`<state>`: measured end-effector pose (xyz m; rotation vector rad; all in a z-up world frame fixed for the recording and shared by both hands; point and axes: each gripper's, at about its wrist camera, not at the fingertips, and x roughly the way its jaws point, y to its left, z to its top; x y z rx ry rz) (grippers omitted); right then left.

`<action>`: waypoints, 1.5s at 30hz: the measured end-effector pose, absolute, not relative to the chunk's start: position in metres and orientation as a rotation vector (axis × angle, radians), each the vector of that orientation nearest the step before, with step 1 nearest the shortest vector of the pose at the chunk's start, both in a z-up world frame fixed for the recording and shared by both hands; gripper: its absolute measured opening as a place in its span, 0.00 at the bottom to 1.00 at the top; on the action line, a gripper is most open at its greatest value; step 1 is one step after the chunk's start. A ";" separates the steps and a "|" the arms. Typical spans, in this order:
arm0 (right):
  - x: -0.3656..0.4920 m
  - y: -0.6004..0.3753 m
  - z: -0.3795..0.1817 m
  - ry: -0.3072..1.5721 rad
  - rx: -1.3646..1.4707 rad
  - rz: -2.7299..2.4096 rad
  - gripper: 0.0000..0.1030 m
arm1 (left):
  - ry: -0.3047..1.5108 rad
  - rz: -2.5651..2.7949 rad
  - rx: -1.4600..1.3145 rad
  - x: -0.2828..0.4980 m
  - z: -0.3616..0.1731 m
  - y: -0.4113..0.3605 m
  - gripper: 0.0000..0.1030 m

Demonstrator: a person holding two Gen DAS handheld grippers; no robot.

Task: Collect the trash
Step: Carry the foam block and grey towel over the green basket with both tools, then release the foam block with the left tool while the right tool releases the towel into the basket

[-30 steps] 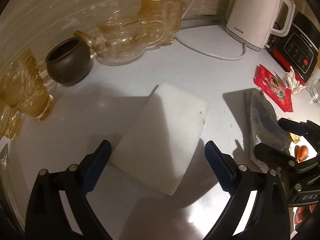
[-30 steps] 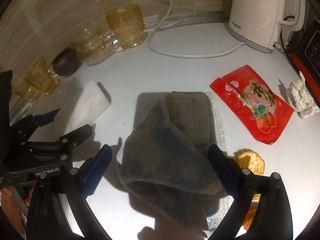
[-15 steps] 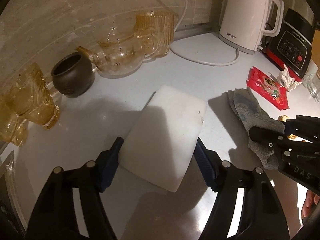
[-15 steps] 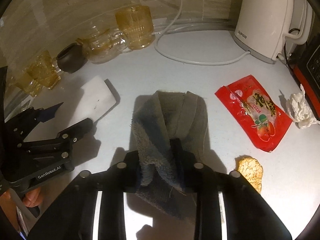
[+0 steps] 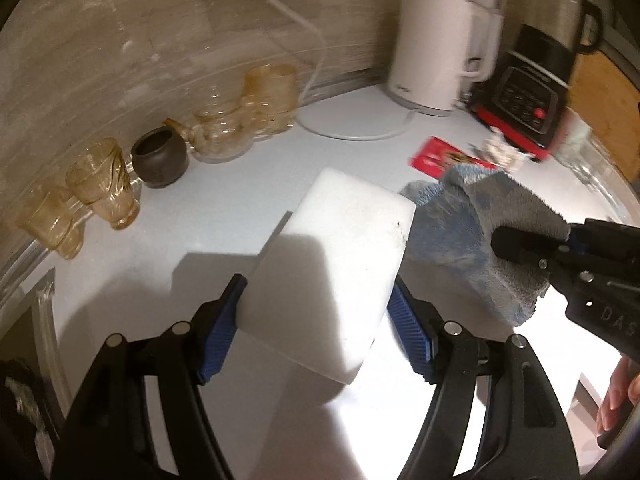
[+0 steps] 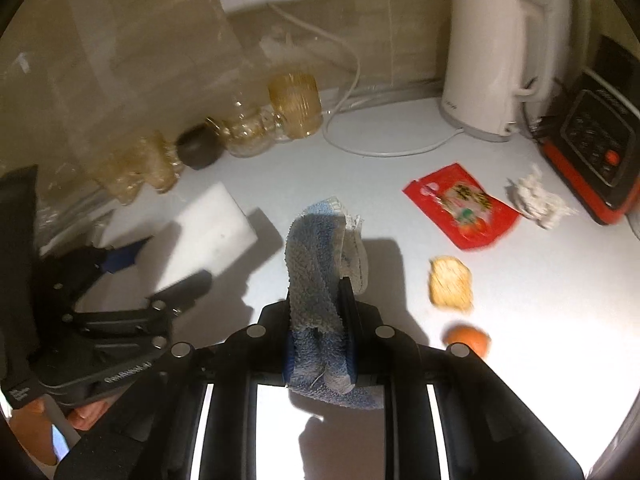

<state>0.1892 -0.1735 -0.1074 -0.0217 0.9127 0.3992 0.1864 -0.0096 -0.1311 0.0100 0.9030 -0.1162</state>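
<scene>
My left gripper (image 5: 316,320) is shut on a white foam block (image 5: 340,256) and holds it above the white counter; it also shows in the right wrist view (image 6: 208,236). My right gripper (image 6: 320,344) is shut on a grey-blue cloth (image 6: 320,264), lifted off the counter; the cloth also shows in the left wrist view (image 5: 476,240). On the counter lie a red snack wrapper (image 6: 464,208), a crumpled white tissue (image 6: 536,200), a cracker (image 6: 450,280) and an orange scrap (image 6: 468,340).
A white kettle (image 6: 488,68) with its cord stands at the back. A black and red appliance (image 6: 600,148) is at the right. Amber glasses (image 5: 108,184), a glass teapot (image 5: 220,136) and a dark pot (image 5: 160,156) line the wall at the left.
Both grippers closed, the left on the foam block and the right on the cloth, then lifted them off the counter. The cloth now hangs bunched between the right fingers.
</scene>
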 end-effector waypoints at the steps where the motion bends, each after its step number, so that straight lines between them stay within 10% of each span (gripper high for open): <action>1: 0.177 -0.180 -0.102 0.905 -0.017 0.397 0.19 | 0.903 -0.133 0.008 0.178 -0.128 -0.014 0.67; 26: -0.106 -0.343 -0.114 0.971 0.122 0.183 0.19 | 1.049 -0.496 0.203 -0.068 -0.155 -0.187 0.67; 45: -0.161 -0.372 -0.139 1.028 0.157 0.196 0.19 | 1.223 -0.499 0.241 -0.114 -0.210 -0.224 0.73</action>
